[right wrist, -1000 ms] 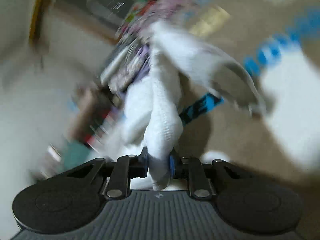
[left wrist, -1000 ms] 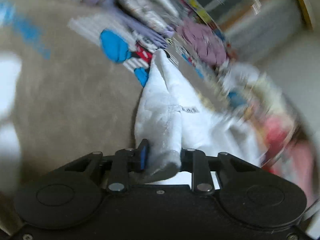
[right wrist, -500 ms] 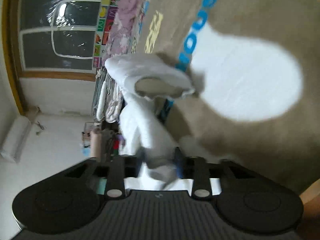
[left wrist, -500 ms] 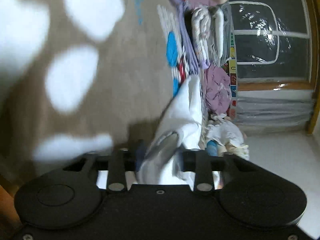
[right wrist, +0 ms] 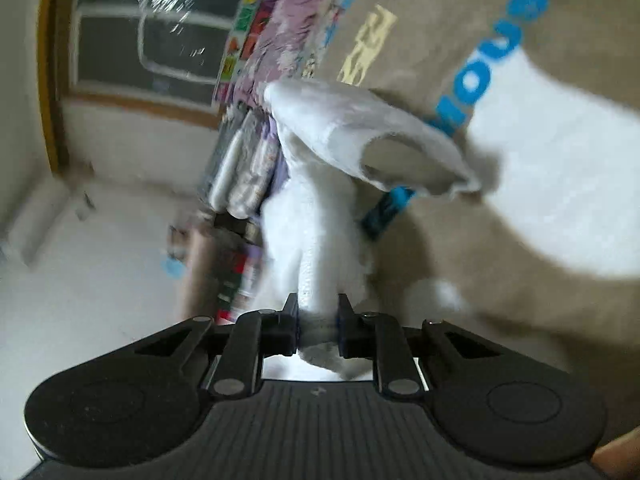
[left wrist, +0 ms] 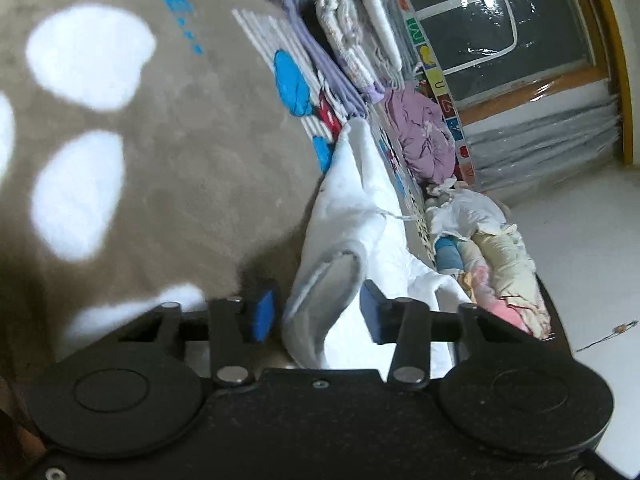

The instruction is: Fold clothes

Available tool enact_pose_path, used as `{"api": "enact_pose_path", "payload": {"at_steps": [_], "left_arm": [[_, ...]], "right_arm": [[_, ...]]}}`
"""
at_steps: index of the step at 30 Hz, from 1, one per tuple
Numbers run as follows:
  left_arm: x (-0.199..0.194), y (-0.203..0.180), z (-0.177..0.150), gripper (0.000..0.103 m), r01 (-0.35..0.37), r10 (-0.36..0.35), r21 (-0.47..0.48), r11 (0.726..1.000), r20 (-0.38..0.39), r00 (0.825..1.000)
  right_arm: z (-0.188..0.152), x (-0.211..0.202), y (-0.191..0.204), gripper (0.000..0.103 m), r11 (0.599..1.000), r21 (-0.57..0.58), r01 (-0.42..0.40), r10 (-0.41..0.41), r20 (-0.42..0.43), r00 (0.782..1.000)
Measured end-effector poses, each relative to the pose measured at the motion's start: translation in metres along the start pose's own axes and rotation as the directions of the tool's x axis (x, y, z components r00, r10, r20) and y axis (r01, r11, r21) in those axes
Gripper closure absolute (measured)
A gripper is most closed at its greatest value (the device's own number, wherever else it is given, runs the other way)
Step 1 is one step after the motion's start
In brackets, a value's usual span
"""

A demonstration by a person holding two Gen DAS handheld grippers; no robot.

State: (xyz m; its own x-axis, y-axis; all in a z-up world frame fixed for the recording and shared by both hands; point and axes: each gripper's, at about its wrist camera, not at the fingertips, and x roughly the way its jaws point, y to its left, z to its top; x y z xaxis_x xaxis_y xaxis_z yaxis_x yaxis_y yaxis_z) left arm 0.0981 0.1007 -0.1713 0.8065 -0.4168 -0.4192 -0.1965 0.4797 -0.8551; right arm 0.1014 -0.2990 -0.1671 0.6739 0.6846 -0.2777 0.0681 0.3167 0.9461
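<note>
White garment (left wrist: pixel 352 216), its long axis stretched forward from both claws over the brown blanket (left wrist: pixel 168 152), is pinched by the right gripper (right wrist: pixel 319 326) and lies loose between the closing left gripper (left wrist: pixel 316 314) jaws.

My left wrist camera sits just behind my left gripper (left wrist: pixel 316 312), looking forward along its fingers and tilted down across the tan rug (left wrist: pixel 180 168) toward the window (left wrist: pixel 492 28). My right wrist camera sits likewise behind my right gripper (right wrist: pixel 318 326), facing the same rug (right wrist: pixel 460 260) and window (right wrist: pixel 160 40), its picture rolled the opposite way. Both are close on the white garment (left wrist: pixel 360 216) (right wrist: pixel 316 232). Shared: garment, rug, window, and the folded clothes stack (left wrist: pixel 360 40) (right wrist: pixel 248 172).
</note>
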Motion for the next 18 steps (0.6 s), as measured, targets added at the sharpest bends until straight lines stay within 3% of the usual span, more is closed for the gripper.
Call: {"api": "enact_pose_path", "payload": {"at_steps": [3, 4, 5, 6, 8, 10, 12, 15, 18], "left_arm": [[-0.002, 0.000, 0.002, 0.065, -0.021, 0.021, -0.016, 1.000, 0.011, 1.000], [-0.008, -0.003, 0.003, 0.058, -0.035, 0.035, 0.002, 0.999, 0.035, 0.999], [-0.016, -0.012, 0.003, 0.054, -0.058, 0.053, 0.053, 0.997, 0.082, 0.995], [-0.022, -0.021, 0.003, 0.054, -0.076, 0.063, 0.111, 0.991, 0.121, 0.991], [-0.031, -0.041, 0.000, 0.054, -0.103, 0.060, 0.229, 0.968, 0.188, 0.980], [-0.041, -0.062, -0.004, 0.054, -0.136, 0.048, 0.342, 0.930, 0.253, 0.966], [-0.042, -0.083, -0.014, 0.054, -0.128, 0.003, 0.479, 0.869, 0.253, 0.967], [-0.028, -0.108, -0.043, 0.052, -0.068, -0.044, 0.681, 0.729, 0.146, 0.988], [-0.012, -0.118, -0.077, 0.052, 0.031, -0.050, 0.808, 0.589, -0.002, 0.999]], "right_arm": [[0.004, 0.002, 0.024, 0.078, 0.989, -0.099, 0.112, -0.113, -0.004, 0.994], [0.004, 0.001, 0.032, 0.066, 0.975, -0.154, 0.161, -0.161, 0.013, 0.987], [0.004, 0.000, 0.039, 0.057, 0.958, -0.201, 0.202, -0.199, 0.037, 0.979], [0.004, -0.002, 0.044, 0.042, 0.945, -0.235, 0.229, -0.221, 0.058, 0.974], [0.006, -0.003, 0.044, 0.040, 0.945, -0.252, 0.208, -0.200, 0.058, 0.978], [0.006, -0.001, 0.044, 0.040, 0.926, -0.293, 0.239, -0.232, 0.059, 0.971], [0.004, -0.001, 0.044, 0.040, 0.894, -0.345, 0.285, -0.278, 0.070, 0.958], [-0.005, -0.004, 0.030, 0.041, 0.868, -0.387, 0.311, -0.316, 0.054, 0.947], [-0.009, -0.003, 0.020, 0.086, 0.894, -0.370, 0.252, -0.271, 0.003, 0.963]]}}
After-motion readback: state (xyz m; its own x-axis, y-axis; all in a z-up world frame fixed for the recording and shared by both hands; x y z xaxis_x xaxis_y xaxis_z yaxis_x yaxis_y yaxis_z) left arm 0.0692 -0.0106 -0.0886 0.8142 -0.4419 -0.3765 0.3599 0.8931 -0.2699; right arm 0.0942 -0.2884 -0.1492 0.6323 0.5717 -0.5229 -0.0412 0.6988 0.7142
